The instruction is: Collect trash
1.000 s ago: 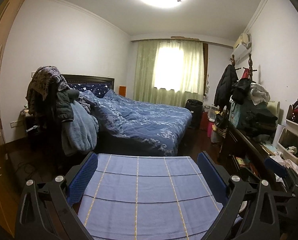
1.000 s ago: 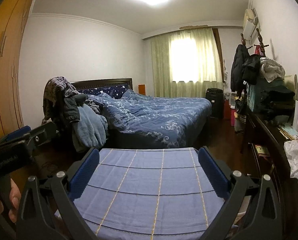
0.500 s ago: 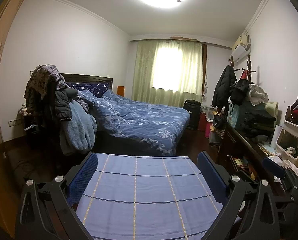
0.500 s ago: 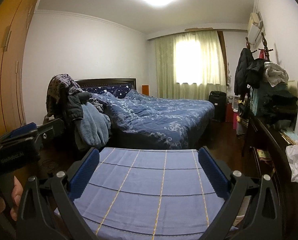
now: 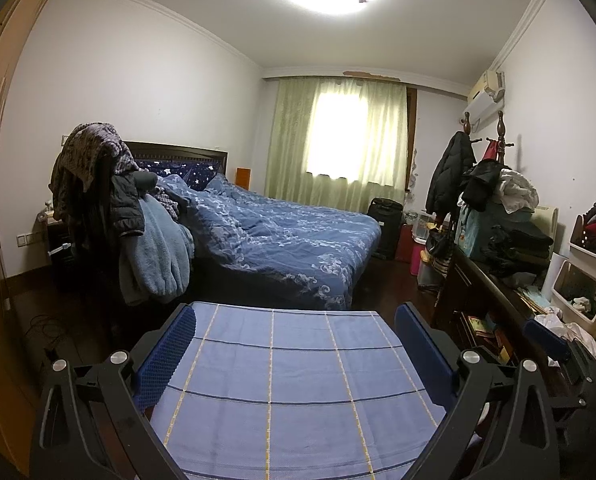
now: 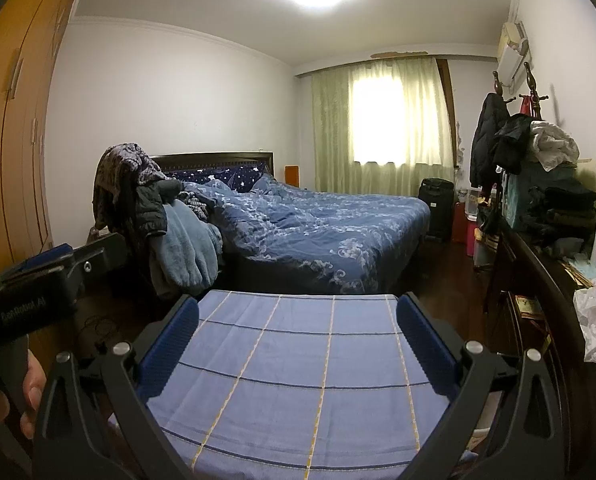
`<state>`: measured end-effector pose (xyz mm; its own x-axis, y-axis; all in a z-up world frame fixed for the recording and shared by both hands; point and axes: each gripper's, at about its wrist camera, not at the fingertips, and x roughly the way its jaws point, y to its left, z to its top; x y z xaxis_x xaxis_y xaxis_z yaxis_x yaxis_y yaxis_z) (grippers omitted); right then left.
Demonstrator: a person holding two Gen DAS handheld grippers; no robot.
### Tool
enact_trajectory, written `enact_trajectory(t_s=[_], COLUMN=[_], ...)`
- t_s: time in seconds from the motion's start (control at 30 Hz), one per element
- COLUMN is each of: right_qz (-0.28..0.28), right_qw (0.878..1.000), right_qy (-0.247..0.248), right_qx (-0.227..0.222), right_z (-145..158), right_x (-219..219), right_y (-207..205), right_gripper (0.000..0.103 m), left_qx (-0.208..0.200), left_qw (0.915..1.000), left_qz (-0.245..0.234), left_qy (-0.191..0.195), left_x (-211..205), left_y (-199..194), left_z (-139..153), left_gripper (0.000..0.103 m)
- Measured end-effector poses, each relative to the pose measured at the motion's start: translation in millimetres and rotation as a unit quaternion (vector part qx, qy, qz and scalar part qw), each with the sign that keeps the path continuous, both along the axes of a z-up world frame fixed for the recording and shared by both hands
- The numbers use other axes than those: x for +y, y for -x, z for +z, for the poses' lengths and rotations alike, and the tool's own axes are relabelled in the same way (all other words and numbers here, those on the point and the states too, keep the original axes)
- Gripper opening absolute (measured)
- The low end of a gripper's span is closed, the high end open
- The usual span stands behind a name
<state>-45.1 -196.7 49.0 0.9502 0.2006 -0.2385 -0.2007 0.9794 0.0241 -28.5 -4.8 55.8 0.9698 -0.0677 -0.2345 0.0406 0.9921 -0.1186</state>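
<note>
My left gripper (image 5: pixel 296 316) is open and empty, held above a blue checked cloth (image 5: pixel 298 380) that covers a surface right in front of me. My right gripper (image 6: pixel 298 306) is open and empty above the same cloth (image 6: pixel 298 376). The left gripper also shows at the left edge of the right wrist view (image 6: pixel 38 284), held in a hand. A crumpled white plastic bag (image 6: pixel 595 332) lies on the dark wooden dresser at the right; it also shows in the left wrist view (image 5: pixel 565 326). No other trash is plainly visible.
A bed with a blue quilt (image 5: pixel 282 236) fills the middle of the room. A chair piled with clothes (image 5: pixel 110 208) stands to its left. A wardrobe (image 6: pixel 14 120) lines the left wall. The dresser (image 6: pixel 537 280) and a coat rack (image 5: pixel 469 172) line the right wall.
Both cameras have shifted slightly; the room view drifts a little. Both grippers stay open and empty over the cloth.
</note>
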Motion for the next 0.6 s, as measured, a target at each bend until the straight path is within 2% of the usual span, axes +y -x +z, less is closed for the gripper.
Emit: enact_trajectory(t_s=[0.6], right_qz=[0.001], right_qw=[1.000], right_qy=[0.002], right_qx=[0.003], right_z=[-3.5], right_x=[-0.5], right_y=[0.0], right_gripper=[0.100], left_qx=[0.002], left_qw=[1.0000], left_qz=[-0.003], left_qy=[0.002], left_x=[0.0], left_y=[-1.9], left_z=[-1.7], left_gripper=[0.099])
